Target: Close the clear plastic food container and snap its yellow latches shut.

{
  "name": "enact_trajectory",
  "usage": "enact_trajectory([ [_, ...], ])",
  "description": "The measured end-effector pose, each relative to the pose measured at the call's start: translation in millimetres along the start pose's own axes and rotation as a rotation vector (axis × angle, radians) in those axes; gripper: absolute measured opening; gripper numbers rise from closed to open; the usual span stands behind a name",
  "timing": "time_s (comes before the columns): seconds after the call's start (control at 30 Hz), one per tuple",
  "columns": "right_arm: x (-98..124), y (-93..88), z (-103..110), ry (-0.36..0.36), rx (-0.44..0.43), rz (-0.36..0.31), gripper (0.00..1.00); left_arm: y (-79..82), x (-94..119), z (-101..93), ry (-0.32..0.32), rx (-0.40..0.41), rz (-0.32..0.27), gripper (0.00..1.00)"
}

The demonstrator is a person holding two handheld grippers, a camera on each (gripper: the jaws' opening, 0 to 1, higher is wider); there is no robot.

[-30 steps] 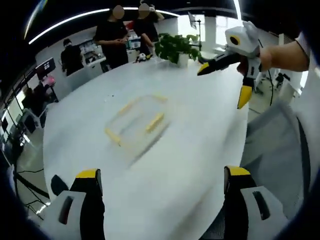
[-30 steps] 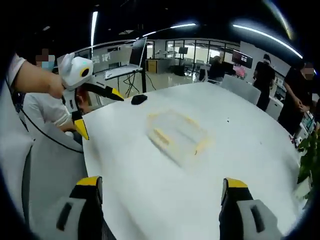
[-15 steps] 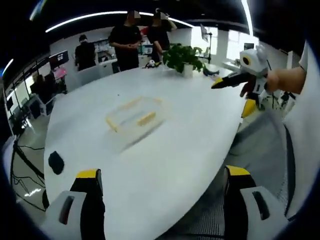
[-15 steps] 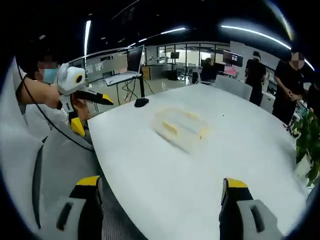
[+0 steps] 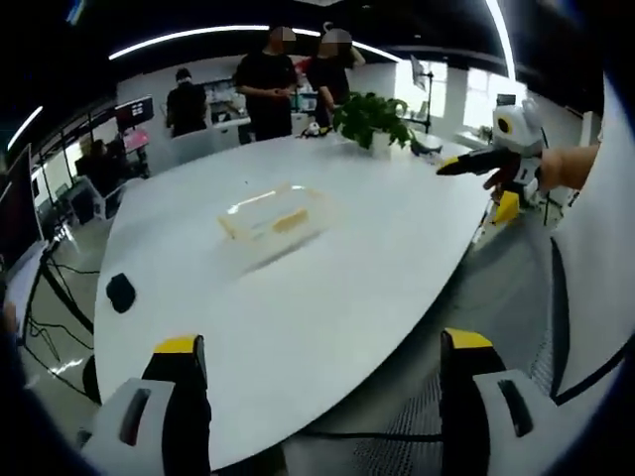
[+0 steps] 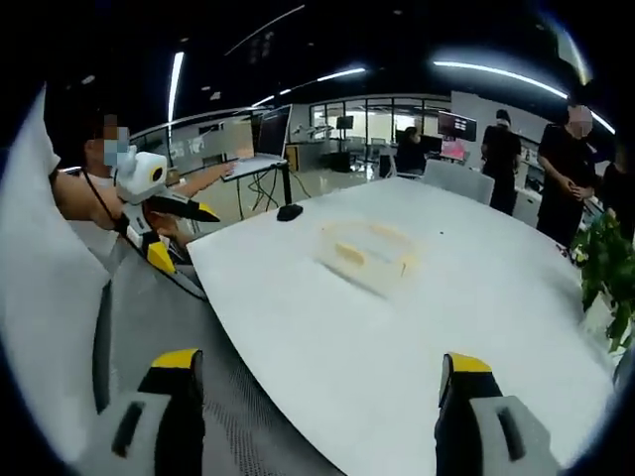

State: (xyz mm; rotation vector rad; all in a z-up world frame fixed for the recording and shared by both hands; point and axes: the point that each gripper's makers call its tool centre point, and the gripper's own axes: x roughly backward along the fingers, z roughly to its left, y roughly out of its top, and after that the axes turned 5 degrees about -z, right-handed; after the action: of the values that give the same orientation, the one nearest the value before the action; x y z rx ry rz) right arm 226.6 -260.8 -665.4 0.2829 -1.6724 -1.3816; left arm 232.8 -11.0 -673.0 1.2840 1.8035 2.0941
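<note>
one clear container point(image 5: 270, 218) with yellow latches point(image 5: 289, 220), out mid-bench point(image 5: 327, 297), well apart from both grippers. left gripper point(image 5: 313, 416) and right gripper point(image 6: 316, 416) both with fingers spread apart, empty, back near the bench edge. likely to skid under a one-sided press (light, slick top), leaving a latch half-snapped. counted: one potted plant point(image 5: 369, 119) beyond the container, one dark mouse point(image 5: 120, 292), about three people standing.
</note>
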Motion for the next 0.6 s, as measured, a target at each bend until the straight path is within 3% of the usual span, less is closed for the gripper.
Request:
enact_trajectory([
  [0.17, 2, -3.3, 8, 0.021, -0.067, -0.035, 0.99, -4.2, 3, 2.2, 0.02, 0.043, -0.014, 0.97],
  [0.6, 0, -1.2, 14, 0.033, -0.065, -0.061, 0.99, -4.2, 11, 6.1, 0.057, 0.056, -0.047, 0.95],
])
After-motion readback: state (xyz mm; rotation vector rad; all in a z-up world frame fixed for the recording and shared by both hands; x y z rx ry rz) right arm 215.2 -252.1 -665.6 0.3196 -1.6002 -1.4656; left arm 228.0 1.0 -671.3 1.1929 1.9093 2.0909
